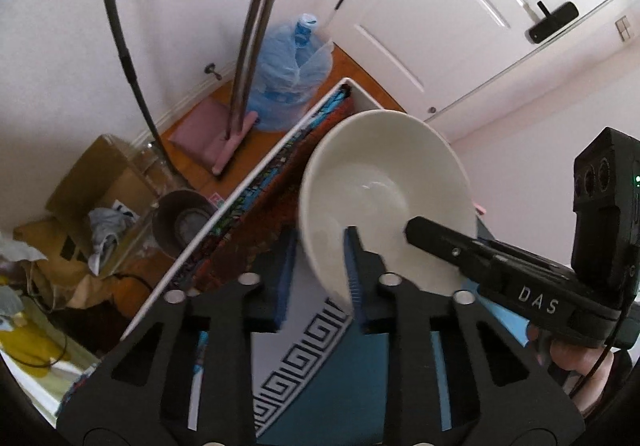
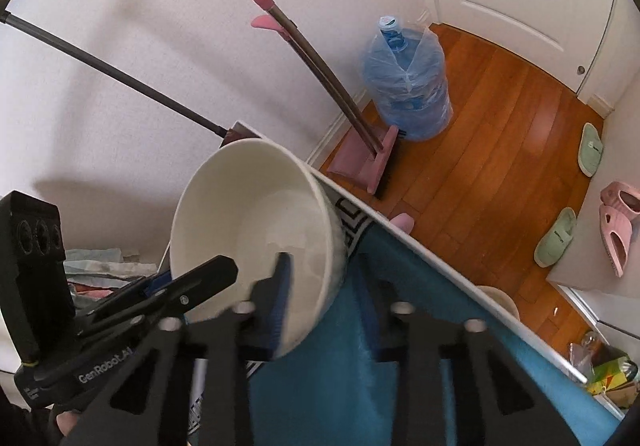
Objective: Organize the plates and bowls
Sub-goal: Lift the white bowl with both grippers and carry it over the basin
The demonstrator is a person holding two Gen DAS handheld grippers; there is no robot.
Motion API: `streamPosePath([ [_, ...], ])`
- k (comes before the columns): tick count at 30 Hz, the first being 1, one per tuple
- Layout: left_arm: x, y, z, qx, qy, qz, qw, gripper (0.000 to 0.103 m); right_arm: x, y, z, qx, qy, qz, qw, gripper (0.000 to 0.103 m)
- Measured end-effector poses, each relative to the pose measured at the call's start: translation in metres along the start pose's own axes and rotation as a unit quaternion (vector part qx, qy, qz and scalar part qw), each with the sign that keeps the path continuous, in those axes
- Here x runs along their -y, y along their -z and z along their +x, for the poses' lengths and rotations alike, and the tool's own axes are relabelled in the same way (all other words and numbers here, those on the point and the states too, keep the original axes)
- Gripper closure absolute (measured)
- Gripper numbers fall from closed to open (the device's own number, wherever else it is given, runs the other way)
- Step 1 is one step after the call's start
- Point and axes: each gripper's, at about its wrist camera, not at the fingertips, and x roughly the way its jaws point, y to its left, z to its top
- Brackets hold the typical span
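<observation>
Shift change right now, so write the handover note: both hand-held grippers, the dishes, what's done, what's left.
Left hand-held gripper: shut on the rim of the white bowl.
Right hand-held gripper: shut on the opposite rim.
Bowl: tilted over the blue tablecloth; contact with it unclear.
Done: bowl gripped from both sides.
Left: set it where it belongs; no plates in view.

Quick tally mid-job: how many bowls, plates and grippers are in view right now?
Bowls: 1, the white bowl, tilted
Plates: 0
Grippers: 2, left gripper and right gripper, both on the bowl's rim
Total: 3
</observation>
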Motion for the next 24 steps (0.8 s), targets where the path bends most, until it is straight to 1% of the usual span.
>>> streamPosePath([
  [2, -0.002, 0.000, 0.001, 0.002, 0.003, 0.000, 1.0000, 0.084, 0.000, 0.000, 0.000, 0.005, 0.000, 0.001, 1.000, 0.084],
  [7, 0.004, 0.002, -0.001, 0.008, -0.008, 0.016, 0.9998, 0.084, -0.006, 0.001, -0.005, 0.011, 0.012, -0.009, 1.000, 0.085],
  [13, 0.019, 0.006, -0.018, 0.024, -0.017, 0.042, 0.9987, 0.084, -0.010, 0.010, -0.021, 0.026, 0.010, -0.007, 1.000, 0.085],
  [19, 0.044, 0.017, -0.050, 0.044, -0.010, 0.073, 0.9963, 0.084, -0.017, 0.025, -0.059, 0.058, 0.016, -0.004, 0.998, 0.085],
  [24, 0.074, 0.039, -0.085, 0.055, 0.000, 0.104, 0.9930, 0.084, -0.022, 0.052, -0.104, 0.092, 0.024, 0.004, 0.995, 0.085],
])
